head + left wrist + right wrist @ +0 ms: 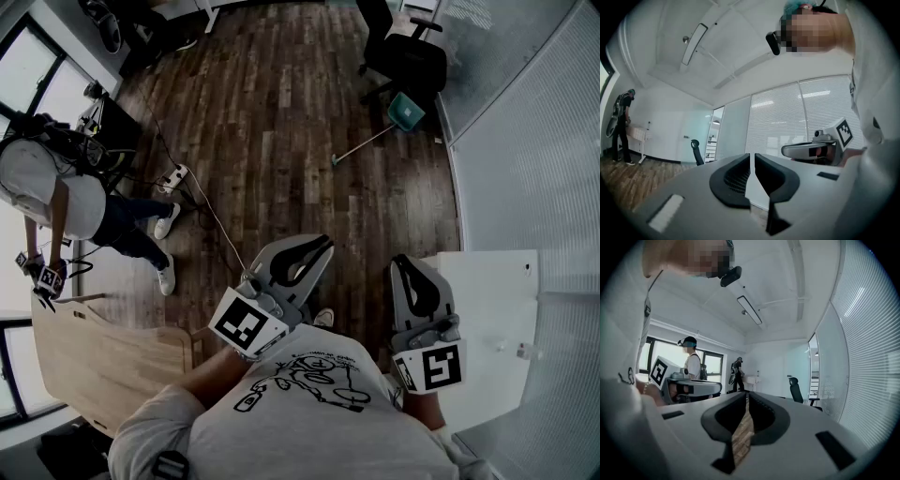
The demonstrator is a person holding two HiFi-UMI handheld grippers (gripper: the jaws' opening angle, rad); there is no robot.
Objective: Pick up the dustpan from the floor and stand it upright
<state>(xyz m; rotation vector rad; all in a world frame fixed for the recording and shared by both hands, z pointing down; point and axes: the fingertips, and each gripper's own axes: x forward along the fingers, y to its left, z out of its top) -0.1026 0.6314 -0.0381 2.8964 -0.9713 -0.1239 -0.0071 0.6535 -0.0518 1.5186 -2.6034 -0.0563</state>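
Note:
The teal dustpan [406, 111] lies on the dark wood floor far ahead, beside a black office chair; its long thin handle [361, 145] stretches left along the boards. Both grippers are held close to my body, far from it. My left gripper [322, 247] [752, 157] is shut with nothing between its jaws. My right gripper [402, 263] [746, 395] is also shut and empty. Both point up and forward over the floor; the dustpan does not show in either gripper view.
A black office chair [408, 56] stands just behind the dustpan. A person [56, 187] stands at the left near a power strip [176, 174] with a cable across the floor. A wooden tabletop [103, 361] is at lower left, a white desk [487, 319] at right, by a blind-covered wall.

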